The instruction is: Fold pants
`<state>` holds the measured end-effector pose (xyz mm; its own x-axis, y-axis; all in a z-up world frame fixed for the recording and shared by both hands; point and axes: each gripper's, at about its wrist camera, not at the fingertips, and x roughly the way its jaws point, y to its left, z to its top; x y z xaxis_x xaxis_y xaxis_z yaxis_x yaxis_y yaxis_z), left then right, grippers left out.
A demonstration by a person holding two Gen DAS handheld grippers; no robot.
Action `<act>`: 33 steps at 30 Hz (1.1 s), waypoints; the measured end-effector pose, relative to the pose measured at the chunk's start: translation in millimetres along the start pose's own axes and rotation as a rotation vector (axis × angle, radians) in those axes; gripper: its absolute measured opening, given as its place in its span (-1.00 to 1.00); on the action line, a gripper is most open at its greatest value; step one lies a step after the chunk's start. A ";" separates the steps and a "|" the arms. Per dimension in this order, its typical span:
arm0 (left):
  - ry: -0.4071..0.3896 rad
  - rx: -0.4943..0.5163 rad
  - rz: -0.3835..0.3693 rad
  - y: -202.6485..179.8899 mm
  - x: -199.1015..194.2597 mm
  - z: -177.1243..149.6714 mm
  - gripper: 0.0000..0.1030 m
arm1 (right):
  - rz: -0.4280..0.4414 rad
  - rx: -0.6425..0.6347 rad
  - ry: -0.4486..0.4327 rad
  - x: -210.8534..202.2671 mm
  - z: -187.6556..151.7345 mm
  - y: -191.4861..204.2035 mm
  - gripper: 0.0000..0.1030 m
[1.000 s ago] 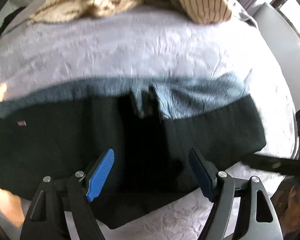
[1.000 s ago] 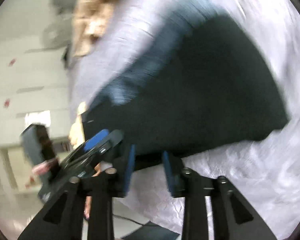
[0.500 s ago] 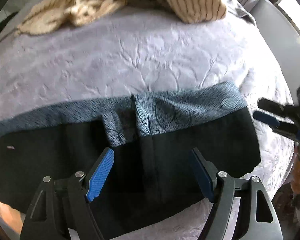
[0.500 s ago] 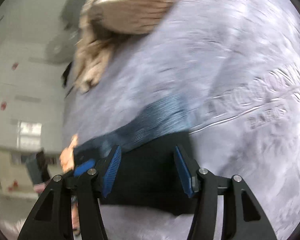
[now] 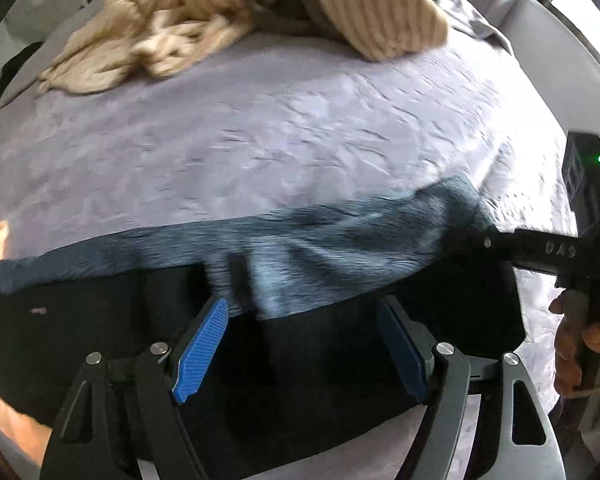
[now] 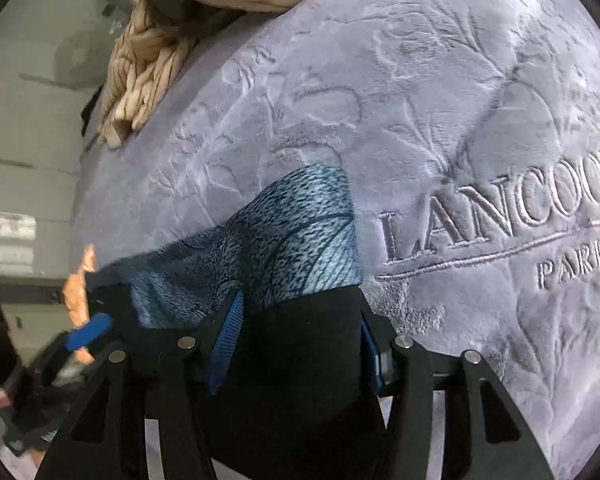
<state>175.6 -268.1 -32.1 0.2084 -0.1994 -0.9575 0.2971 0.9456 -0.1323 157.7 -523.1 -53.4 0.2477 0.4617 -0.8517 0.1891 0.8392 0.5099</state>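
Black pants [image 5: 340, 360] span the bed [image 5: 260, 140] under the wide-spread left gripper [image 5: 304, 348]; only the right view shows "LANCOON PARIS" lettering [image 6: 500, 220], its right gripper [image 6: 296, 344], just been opening, straddling the pants' end without pressing.

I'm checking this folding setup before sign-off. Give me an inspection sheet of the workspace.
Surface: embossed lilac blanket, lettered LANCOON PARIS.
Job's things: pants lying flat, black outside with blue patterned lining showing along the far edge.
Clutter: beige knit garment and striped cushion at the far side.
Grippers: left gripper open above the pants' middle; right gripper open over the pants' end, jaws just widened, pads not pressing the cloth.
Cables: nothing seen.
Surroundings: pale wall at left, bright window at right.
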 end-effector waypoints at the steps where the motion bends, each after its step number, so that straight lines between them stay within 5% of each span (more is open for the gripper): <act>1: 0.009 0.018 0.010 -5.1 7.6 -1.4 0.52 | -0.007 0.012 -0.017 -3.4 -0.5 -1.9 0.14; 5: 0.075 0.027 0.071 -5.4 50.9 -14.2 0.54 | -0.145 -0.012 -0.009 6.1 -6.9 -2.2 0.46; 13: 0.075 0.042 0.098 11.4 27.3 -23.2 0.54 | -0.357 -0.229 0.012 16.3 -29.5 45.1 0.54; 22: 0.060 -0.016 0.119 56.8 -5.0 -44.8 0.54 | -0.485 -0.297 -0.020 -10.0 -46.6 68.5 0.55; 28: 0.073 -0.061 0.117 75.5 -15.7 -60.4 0.54 | -0.497 -0.354 -0.052 -25.0 -62.2 96.5 0.55; 33: 0.083 -0.114 0.121 101.8 -23.8 -81.2 0.54 | -0.390 -0.370 -0.006 -5.5 -83.2 121.5 0.55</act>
<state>125.3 -146.2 -43.6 0.1573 -0.0651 -0.9854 0.1660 0.9854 -0.0386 100.2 -399.7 3.2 0.2321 0.0945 -0.9681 -0.0794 0.9938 0.0780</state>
